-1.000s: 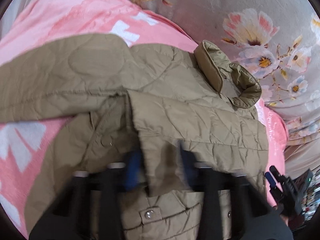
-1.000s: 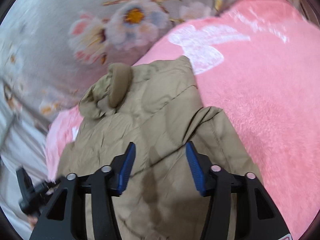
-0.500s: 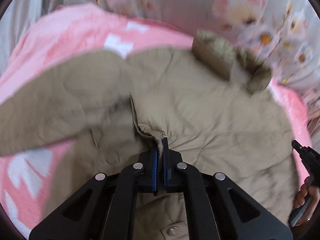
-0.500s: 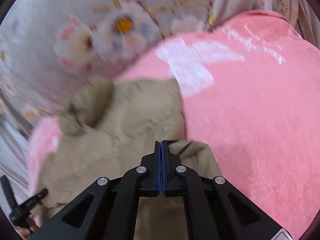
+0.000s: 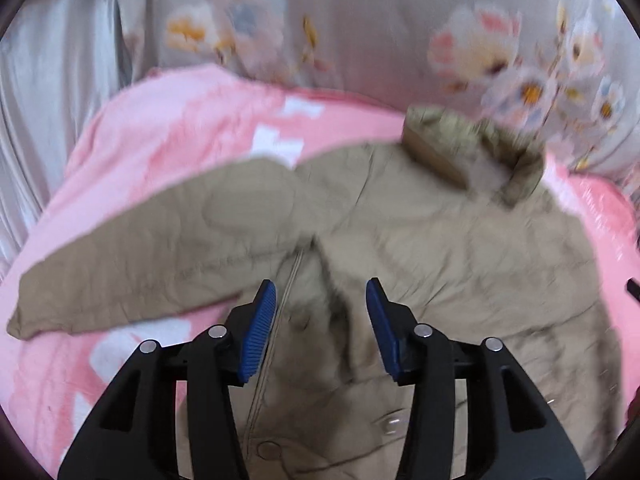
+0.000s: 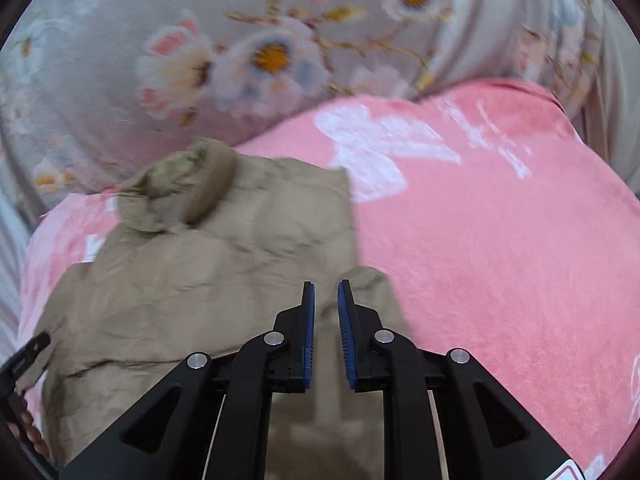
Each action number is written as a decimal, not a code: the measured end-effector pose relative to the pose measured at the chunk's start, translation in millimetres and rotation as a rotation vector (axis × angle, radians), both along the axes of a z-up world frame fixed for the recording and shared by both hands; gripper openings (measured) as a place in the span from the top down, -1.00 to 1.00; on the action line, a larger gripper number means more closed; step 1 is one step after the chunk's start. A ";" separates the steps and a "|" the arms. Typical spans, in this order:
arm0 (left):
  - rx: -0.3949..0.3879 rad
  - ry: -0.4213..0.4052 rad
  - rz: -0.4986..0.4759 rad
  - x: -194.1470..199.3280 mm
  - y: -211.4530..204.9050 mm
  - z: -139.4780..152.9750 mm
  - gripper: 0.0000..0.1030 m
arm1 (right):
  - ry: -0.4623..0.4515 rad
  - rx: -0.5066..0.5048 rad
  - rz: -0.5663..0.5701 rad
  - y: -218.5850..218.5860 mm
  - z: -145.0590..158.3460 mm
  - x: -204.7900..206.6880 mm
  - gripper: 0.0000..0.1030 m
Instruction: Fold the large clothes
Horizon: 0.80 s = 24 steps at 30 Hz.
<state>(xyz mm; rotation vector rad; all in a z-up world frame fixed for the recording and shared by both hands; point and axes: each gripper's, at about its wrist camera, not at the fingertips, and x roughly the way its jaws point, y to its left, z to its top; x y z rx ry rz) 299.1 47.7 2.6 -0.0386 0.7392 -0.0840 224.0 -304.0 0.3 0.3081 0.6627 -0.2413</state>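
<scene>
Left wrist view: a pink blanket (image 5: 168, 128) before floral bedding (image 5: 360, 28) carries the tan quilted jacket (image 5: 460, 248), blurred, collar far right; the left tool (image 5: 318, 300), jaws just opening, hangs released above its front. Right wrist view: the right tool (image 6: 326, 300), jaws just parting slightly, apparently grips nothing over the jacket's near edge.

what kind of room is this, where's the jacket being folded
Most likely a bedroom: the tan quilted jacket lies on a fluffy pink blanket with white shapes, spread over grey floral bedding, probably a bed.
</scene>
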 end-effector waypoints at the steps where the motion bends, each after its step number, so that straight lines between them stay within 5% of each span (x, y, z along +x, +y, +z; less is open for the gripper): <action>1: -0.024 -0.020 -0.009 -1.9 -8.1 11.9 0.06 | -0.003 -0.011 0.036 13.7 4.0 4.9 0.69; 5: -0.007 0.007 -0.077 4.6 -49.7 11.2 -0.15 | 0.028 -0.074 0.196 82.7 -2.9 34.6 0.69; 9: 0.024 0.113 -0.085 17.1 -72.3 -34.2 -0.14 | 0.122 -0.134 0.253 119.5 -41.3 57.1 0.69; 13: 0.007 0.120 -0.080 15.7 -68.8 -60.5 -0.17 | 0.157 -0.099 0.253 117.0 -67.7 57.3 0.71; 24: 0.048 0.083 -0.067 13.2 -76.1 -72.4 -0.20 | 0.139 -0.131 0.241 124.3 -76.4 58.1 0.71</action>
